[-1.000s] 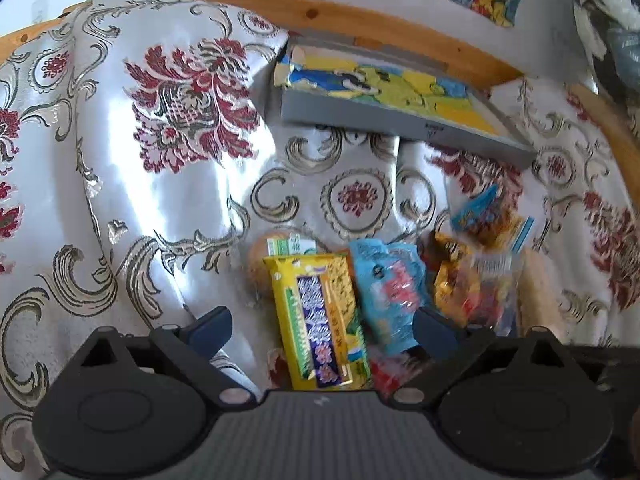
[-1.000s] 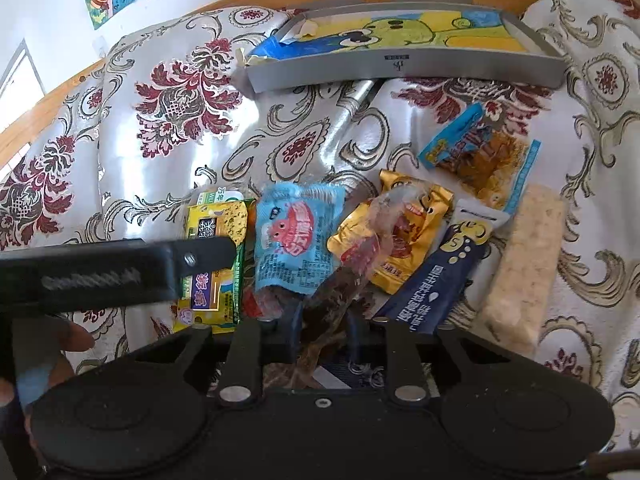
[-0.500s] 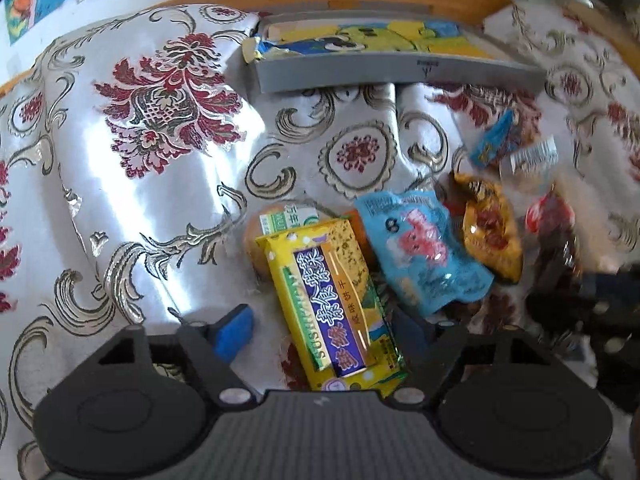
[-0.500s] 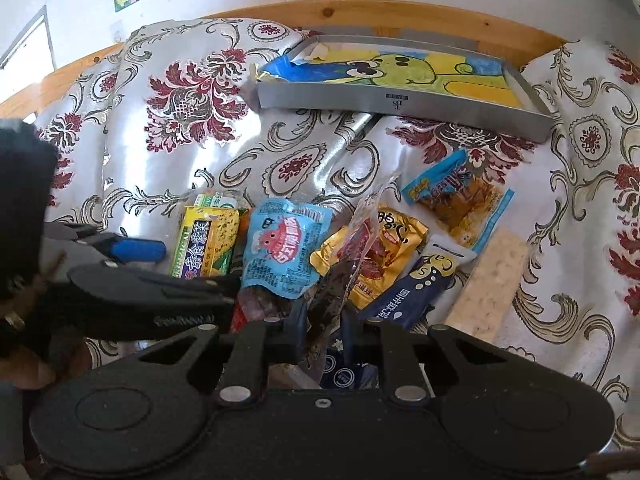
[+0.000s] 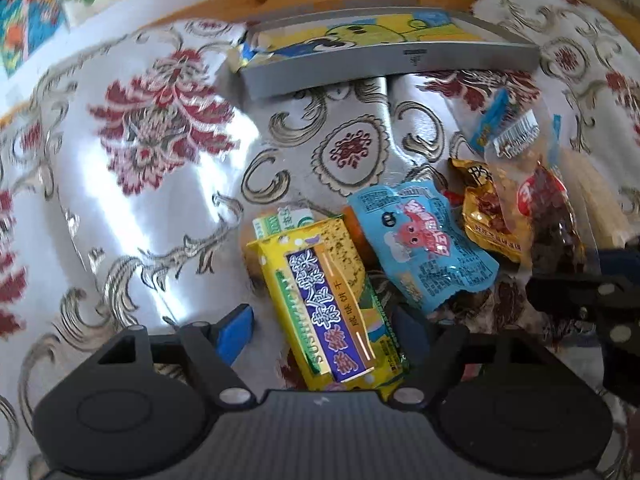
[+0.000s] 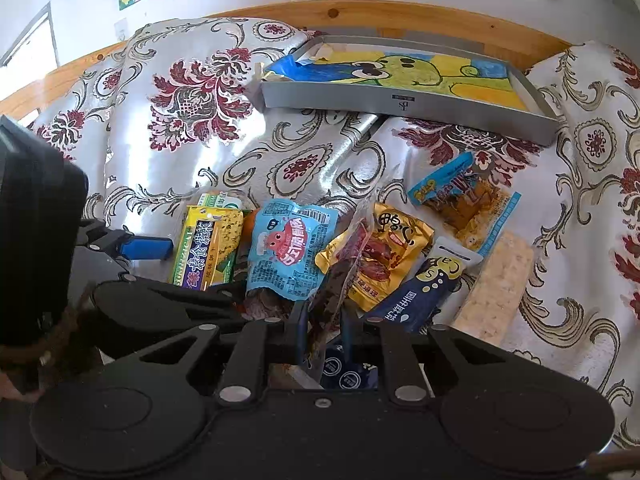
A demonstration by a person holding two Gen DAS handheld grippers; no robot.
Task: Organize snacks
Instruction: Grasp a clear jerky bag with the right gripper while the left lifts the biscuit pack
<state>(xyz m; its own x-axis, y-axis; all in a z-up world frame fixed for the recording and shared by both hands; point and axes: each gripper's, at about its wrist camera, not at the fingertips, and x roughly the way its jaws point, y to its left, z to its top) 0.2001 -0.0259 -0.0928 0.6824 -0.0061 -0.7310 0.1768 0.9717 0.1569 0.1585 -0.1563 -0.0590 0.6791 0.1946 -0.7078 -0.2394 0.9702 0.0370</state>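
Observation:
A yellow and purple snack pack [image 5: 332, 300] lies on the flowered cloth between the fingers of my left gripper [image 5: 324, 328], which stands open around its near end. My right gripper [image 6: 322, 320] is shut on a clear packet of dark red snack [image 6: 348, 256], held up above the pile. The left wrist view shows that packet [image 5: 548, 208] at the right edge. Beside them lie a light blue packet [image 6: 288, 248], a gold packet [image 6: 384, 256], a dark blue packet [image 6: 424, 292] and a pale cracker bar [image 6: 500, 284]. The grey tray [image 6: 400, 100] with a drawing inside sits at the back.
A blue and orange packet [image 6: 464, 204] lies between the pile and the tray. The wooden edge [image 6: 400, 12] runs behind the tray, below a wall with pictures. A green and white pack [image 5: 284, 218] peeks from under the yellow one. Bare cloth [image 5: 152, 168] spreads to the left.
My left gripper has moved in over the yellow pack, which now lies between its fingers. My right gripper has drawn back and up with the clear packet.

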